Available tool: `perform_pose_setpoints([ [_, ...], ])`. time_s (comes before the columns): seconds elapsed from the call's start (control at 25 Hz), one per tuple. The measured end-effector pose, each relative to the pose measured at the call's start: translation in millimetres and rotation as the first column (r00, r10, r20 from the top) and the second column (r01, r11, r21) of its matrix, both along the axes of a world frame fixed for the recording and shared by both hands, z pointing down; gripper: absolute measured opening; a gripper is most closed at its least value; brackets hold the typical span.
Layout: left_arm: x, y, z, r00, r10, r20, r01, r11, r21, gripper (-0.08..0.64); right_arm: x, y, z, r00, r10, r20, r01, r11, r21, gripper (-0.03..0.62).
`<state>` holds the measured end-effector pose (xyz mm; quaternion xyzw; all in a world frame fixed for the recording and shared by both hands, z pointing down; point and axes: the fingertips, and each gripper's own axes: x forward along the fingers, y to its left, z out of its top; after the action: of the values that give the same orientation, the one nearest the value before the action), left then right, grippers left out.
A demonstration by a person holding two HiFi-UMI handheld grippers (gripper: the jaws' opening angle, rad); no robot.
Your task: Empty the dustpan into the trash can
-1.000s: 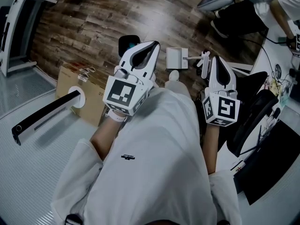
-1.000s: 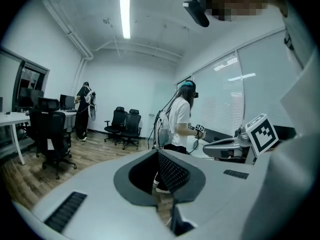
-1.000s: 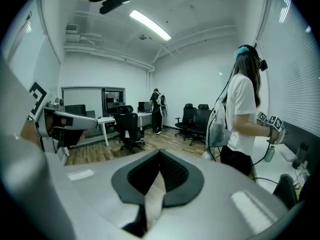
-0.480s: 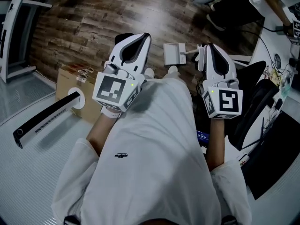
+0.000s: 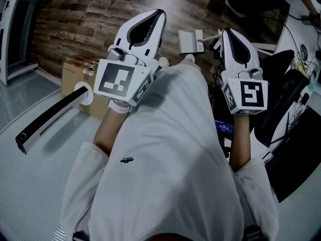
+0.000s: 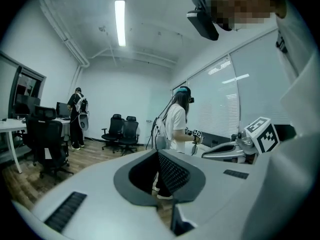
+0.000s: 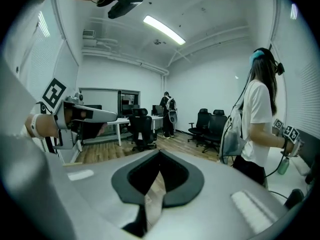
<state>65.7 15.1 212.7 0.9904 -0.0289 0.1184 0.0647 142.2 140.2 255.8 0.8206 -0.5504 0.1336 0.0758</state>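
A small white dustpan point(image 5: 190, 40) lies on the wooden floor, its handle pointing right towards a white brush-like piece point(image 5: 219, 36). It shows only in the head view, between and beyond the two gripper tips. My left gripper point(image 5: 159, 14) is held up at chest height left of it, shut and empty. My right gripper point(image 5: 225, 33) is raised just right of the dustpan, also shut with nothing in it. Both point out across the room, well above the floor. In the left gripper view the jaws point(image 6: 159, 153) meet; in the right gripper view point(image 7: 159, 152) too. No trash can is visible now.
A cardboard box point(image 5: 75, 73) and a long white-and-black bar point(image 5: 50, 118) lie at the left. A black office chair point(image 5: 281, 97) and a cluttered desk stand at the right. Another person in a white shirt point(image 7: 257, 124) stands ahead, with more office chairs point(image 6: 120, 131) behind.
Both grippers have risen and now sit higher in the head view. A dark round object seen beside the left gripper's tip one second ago is now hidden behind it.
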Motion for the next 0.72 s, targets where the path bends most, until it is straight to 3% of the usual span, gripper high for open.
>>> perform_pose_setpoints([
  [0.72, -27.9, 6.1, 7.3, 1.000, -0.006, 0.003, 0.007, 1.000, -0.020, 0.006, -23.8, 4.8, 3.8, 1.000, -0.001, -0.024, 0.001, 1.000, 0.000, 0.012],
])
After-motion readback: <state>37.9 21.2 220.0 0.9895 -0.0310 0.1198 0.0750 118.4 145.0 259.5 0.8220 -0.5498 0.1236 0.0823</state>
